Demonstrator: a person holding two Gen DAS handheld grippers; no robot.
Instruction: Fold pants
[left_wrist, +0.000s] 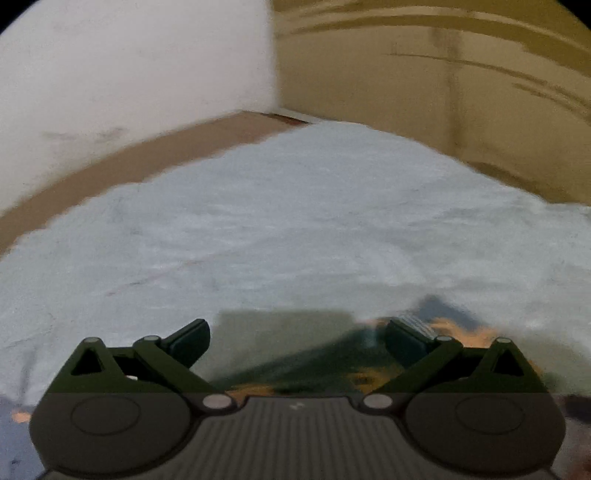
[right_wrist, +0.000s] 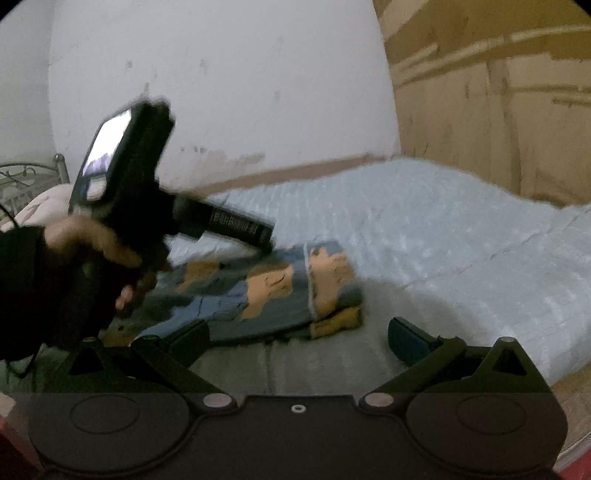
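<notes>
Left gripper: fingers apart, level over the bed.
Right gripper: fingers apart, nothing held.
Pants: folded on the bed, just beyond the right fingers.
Left hand: gripping its handle above the pants.

— Where are the pants lying?

— Flat on the light blue bed cover, toward its near edge and well away from the far edge by the wall.

— What do they look like?

— Blue-grey fabric with orange-tan patches, already folded into a compact bundle; a thicker, doubled end sits on the right. The picture is blurred, so finer detail is unclear.
</notes>
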